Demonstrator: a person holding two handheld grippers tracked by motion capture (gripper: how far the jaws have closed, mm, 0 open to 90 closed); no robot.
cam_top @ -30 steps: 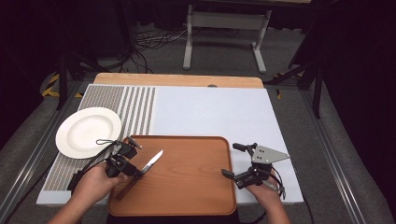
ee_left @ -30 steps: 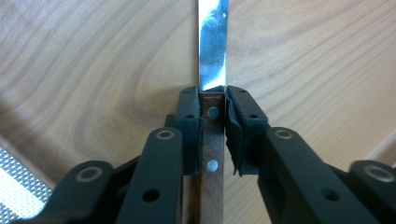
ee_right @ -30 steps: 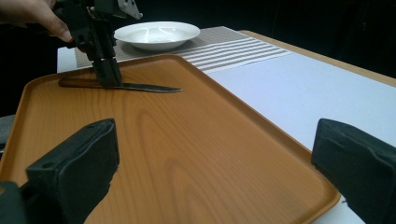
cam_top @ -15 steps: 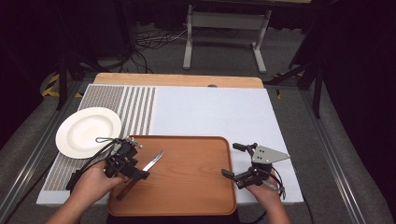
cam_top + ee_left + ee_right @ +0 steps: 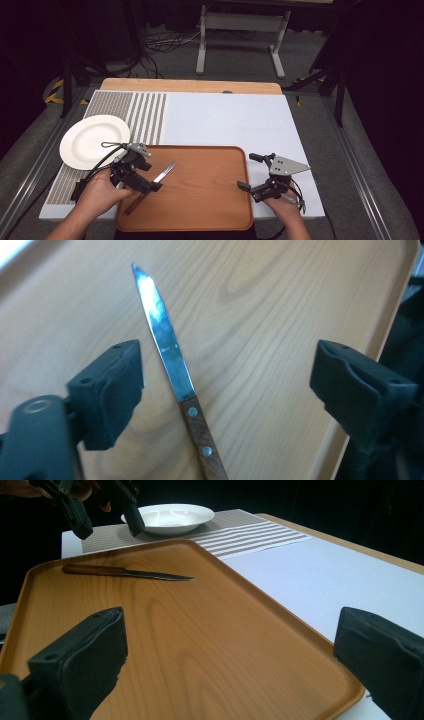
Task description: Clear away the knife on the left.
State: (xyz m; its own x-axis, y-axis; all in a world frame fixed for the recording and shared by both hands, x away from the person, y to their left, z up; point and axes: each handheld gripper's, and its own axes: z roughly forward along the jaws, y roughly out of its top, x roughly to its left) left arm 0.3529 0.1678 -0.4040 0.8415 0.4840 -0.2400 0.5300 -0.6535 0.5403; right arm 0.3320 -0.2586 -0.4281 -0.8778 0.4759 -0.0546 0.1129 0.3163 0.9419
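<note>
A knife (image 5: 165,172) with a wooden handle lies flat on the brown wooden tray (image 5: 200,200), blade pointing away to the right. My left gripper (image 5: 149,176) hovers open just over it at the tray's left side. In the left gripper view the knife (image 5: 172,352) lies between the two wide-apart jaws of that gripper (image 5: 227,365), untouched, on the tray (image 5: 280,295). My right gripper (image 5: 246,171) stands open at the tray's right edge, empty. In the right gripper view its jaws (image 5: 230,630) frame the tray (image 5: 200,645), with the knife (image 5: 125,572) and the left gripper (image 5: 106,522) farther off.
A white plate (image 5: 94,141) rests on the grey striped placemat (image 5: 145,115) left of the tray and appears as the plate (image 5: 170,516) in the right gripper view. The white table top (image 5: 230,120) stretches beyond the tray. Cables and a metal stand lie on the floor behind.
The left gripper has shifted slightly over the knife. The knife, the tray and the right gripper have stayed where they were.
</note>
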